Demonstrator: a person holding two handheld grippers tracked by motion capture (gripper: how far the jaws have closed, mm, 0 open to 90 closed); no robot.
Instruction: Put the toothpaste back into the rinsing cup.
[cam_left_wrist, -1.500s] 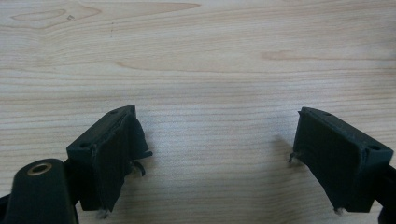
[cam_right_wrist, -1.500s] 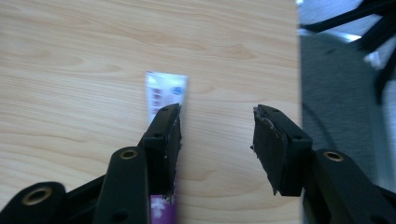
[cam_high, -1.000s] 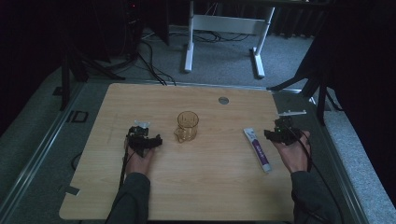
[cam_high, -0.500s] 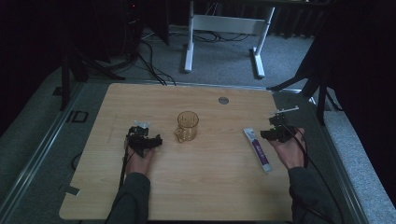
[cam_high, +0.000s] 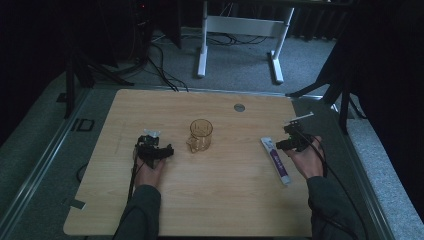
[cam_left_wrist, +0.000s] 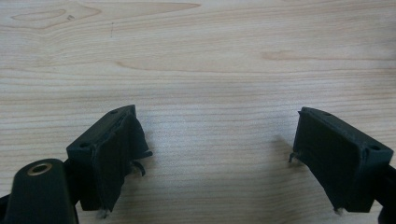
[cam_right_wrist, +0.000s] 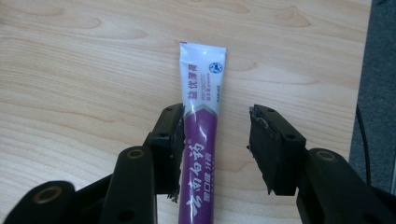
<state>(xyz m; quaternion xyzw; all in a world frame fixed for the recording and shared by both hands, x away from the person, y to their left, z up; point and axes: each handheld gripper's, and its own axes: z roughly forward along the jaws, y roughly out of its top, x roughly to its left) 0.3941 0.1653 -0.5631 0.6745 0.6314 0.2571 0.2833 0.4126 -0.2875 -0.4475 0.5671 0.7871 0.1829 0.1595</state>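
Toothpaste tube (cam_right_wrist: 201, 140) flat on wooden table (cam_high: 215, 200), right gripper (cam_right_wrist: 215, 149) spread wide astride it, left gripper (cam_left_wrist: 215, 154) agape over bare wood, amber mug (cam_high: 200, 135) between.

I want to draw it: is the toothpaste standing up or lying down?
Lying down. The toothpaste tube lies flat on the wooden table, between the right gripper's open fingers.

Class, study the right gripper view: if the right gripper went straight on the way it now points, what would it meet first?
Most likely the toothpaste tube. The right gripper has open jaws, and the tube lies flat on the table, mostly between them. Height above it is unclear.
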